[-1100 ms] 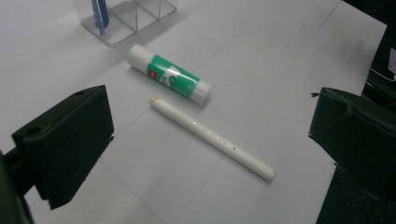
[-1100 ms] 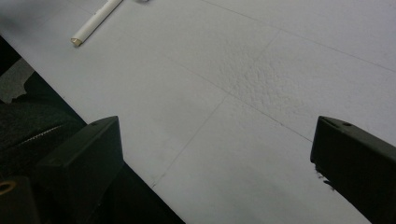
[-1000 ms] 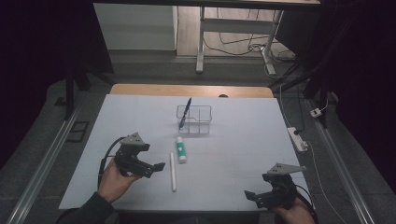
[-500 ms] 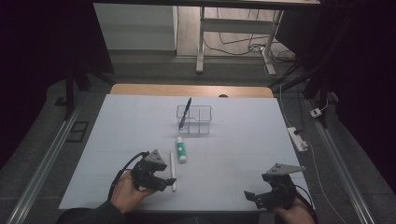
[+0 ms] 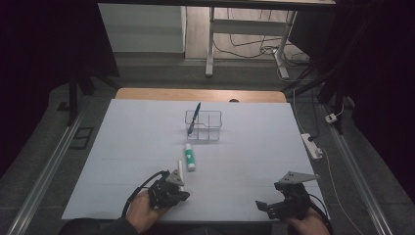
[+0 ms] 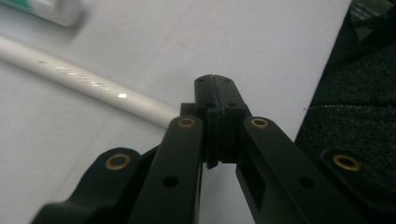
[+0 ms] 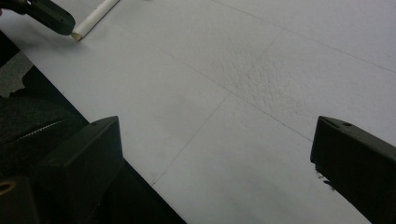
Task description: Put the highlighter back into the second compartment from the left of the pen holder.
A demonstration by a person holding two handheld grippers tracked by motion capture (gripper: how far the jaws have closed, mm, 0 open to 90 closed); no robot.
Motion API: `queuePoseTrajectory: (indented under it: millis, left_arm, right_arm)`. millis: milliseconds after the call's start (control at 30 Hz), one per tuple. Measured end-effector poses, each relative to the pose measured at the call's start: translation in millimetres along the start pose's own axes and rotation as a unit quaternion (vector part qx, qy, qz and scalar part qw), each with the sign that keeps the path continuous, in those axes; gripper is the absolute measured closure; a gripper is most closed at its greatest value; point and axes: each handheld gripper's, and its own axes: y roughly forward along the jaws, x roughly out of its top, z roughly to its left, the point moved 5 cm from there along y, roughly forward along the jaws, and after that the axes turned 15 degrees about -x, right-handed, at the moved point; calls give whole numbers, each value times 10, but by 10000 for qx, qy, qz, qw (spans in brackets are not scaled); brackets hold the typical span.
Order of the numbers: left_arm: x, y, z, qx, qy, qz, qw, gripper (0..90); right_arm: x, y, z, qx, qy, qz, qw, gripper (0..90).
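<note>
High view has the left gripper (image 5: 182, 195) low on the white table (image 5: 274, 147), right at the near end of a white pen (image 5: 179, 170). The white pen lies flat, and it runs away from the gripper's tips toward the far side of the table.

Left gripper view shows the left gripper (image 6: 213, 79) with its two black jaws pressed tight together. They have just been closing, and I see nothing between them. The white pen (image 6: 84, 84) lies just beside the tips, on their left. Its near end goes behind the left jaw, so I cannot tell if they touch.

I think the white pen is light and stiff. It is round and smooth, so it could roll or slip away. It is thin too, so the jaws may miss it. A good place to grab it is across its middle, with one jaw on each side.

Right gripper view shows the right gripper (image 7: 215, 126) with its jaws wide apart and nothing in them. It is well apart from the white pen, and the left gripper (image 7: 51, 16) shows far off at the pen's end.

Now the count. There is one white pen. There is one green and white glue stick (image 5: 189, 157), just past the white pen from the left gripper. Farther on is one clear box (image 5: 211, 130), with one blue pen (image 5: 195, 117) leaning in it. There are two grippers.
</note>
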Motion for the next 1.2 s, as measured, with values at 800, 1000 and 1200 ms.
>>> queuePoseTrajectory:
  millis: [800,1000,1200]
  left_arm:
    - [-194,-56,180,238,-474,273,9982,891]
    - [-233,-128,262,361,-620,296,9970,891]
    - [-266,-199,355,482,-752,266,9956,891]
  right_arm:
    - [-1,2,2,18,-6,18,10000,21]
    - [-1,3,4,20,-17,19,10000,21]
    - [0,2,8,22,-16,15,10000,21]
